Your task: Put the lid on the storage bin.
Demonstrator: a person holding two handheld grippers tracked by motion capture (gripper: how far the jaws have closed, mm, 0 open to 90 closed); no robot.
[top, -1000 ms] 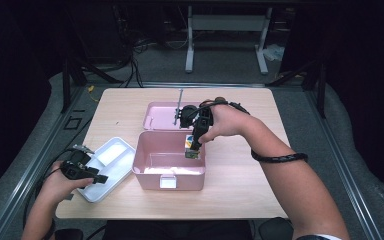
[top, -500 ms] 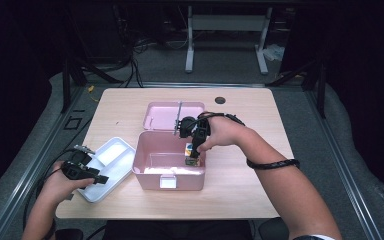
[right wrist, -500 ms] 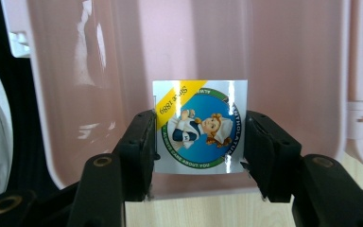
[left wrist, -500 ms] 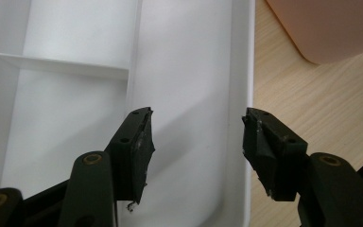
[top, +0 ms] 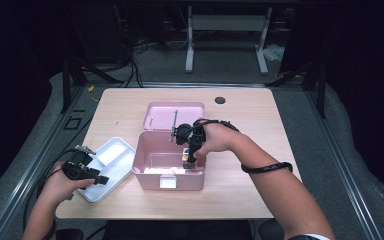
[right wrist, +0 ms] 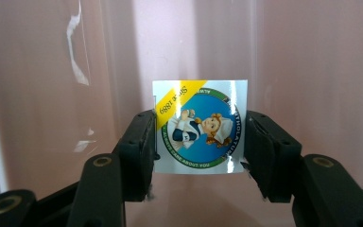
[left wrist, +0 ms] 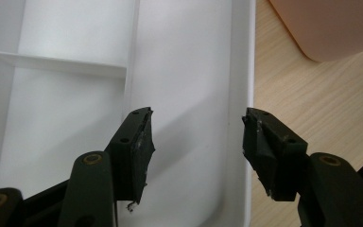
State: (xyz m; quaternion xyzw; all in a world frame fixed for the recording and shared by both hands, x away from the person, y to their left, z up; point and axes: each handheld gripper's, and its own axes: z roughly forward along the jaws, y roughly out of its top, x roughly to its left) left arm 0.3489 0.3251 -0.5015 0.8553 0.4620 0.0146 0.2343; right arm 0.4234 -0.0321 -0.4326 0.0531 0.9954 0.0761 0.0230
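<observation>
A pink box (top: pixel 150 181) stands open mid-table, its lid (top: pixel 160 115) laid back behind it. My right gripper (top: pixel 191 159) points down into the box at its right side, shut on a small white packet (right wrist: pixel 199 126) with a round blue and yellow cartoon label. Both pads press the packet's sides, and the pink inner wall (right wrist: pixel 312 56) is close behind. My left gripper (left wrist: pixel 197 137) stands open over the right rim of a white divided tray (left wrist: pixel 66 109), with nothing between its jaws. From above, the left gripper (top: pixel 102 179) sits at the tray's (top: pixel 111 155) near edge.
The tray lies just left of the pink box, whose rounded corner (left wrist: pixel 331 23) is close ahead of the left gripper. A dark round hole (top: pixel 220 100) marks the table's far side. Bare wood (top: pixel 250 130) lies right of the box, under my right forearm.
My right hand has sunk with the packet from above the box rim down into the box. The left hand and tray have not moved.
</observation>
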